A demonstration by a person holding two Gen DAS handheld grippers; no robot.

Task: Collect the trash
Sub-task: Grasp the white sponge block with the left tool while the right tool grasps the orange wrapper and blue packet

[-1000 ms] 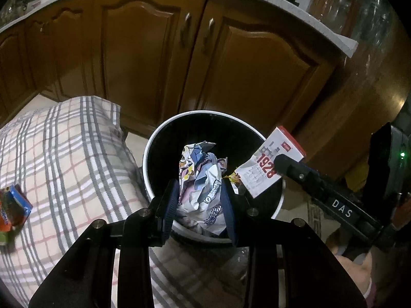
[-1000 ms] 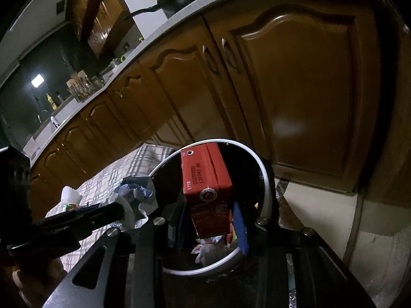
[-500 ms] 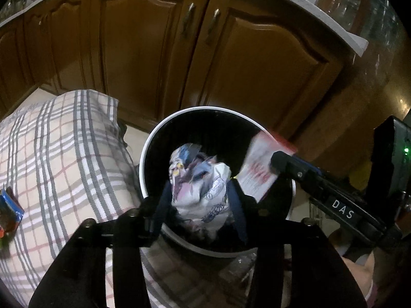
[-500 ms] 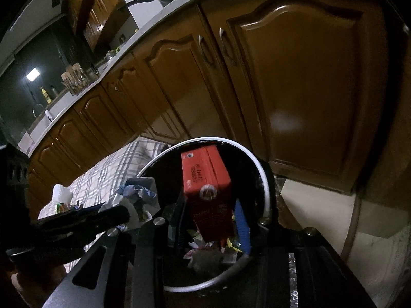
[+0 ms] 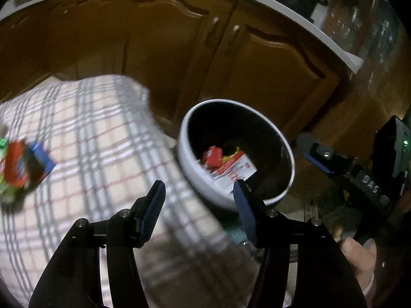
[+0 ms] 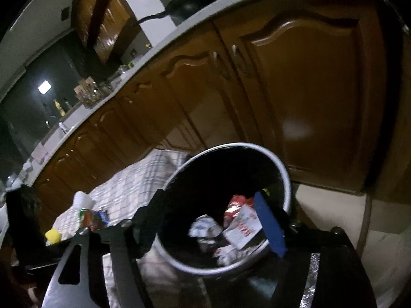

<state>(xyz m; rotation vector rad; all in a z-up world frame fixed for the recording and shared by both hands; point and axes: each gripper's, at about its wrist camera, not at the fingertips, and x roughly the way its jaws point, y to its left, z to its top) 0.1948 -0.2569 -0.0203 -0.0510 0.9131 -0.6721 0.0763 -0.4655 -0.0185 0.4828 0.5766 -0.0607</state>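
The white-rimmed black bin point(image 5: 184, 138) holds a red carton point(image 5: 212, 155) and a red-and-white box point(image 5: 237, 171). My left gripper point(image 5: 199, 201) hangs left of the bin over the checked cloth point(image 5: 102, 138); its jaws are opening with nothing between them. From the right, my right gripper point(image 6: 211, 219) stands above the bin point(image 6: 285, 177), its jaws opening and holding nothing. Below it lie crumpled paper point(image 6: 205, 227), the red carton point(image 6: 237, 202) and the box point(image 6: 242, 229). The right gripper point(image 5: 318, 157) also shows at the left view's right edge.
Red, blue and green packets point(image 5: 23, 166) lie on the cloth at the left. A white lump point(image 6: 82, 199), a red packet point(image 6: 92, 218) and a yellow thing point(image 6: 52, 236) also sit there. Brown cabinet doors point(image 6: 295, 89) stand close behind the bin.
The crumpled paper has left my left gripper and the red carton my right one; both now lie in the bin. Both jaws stand wider. The left gripper has swung left over the cloth.
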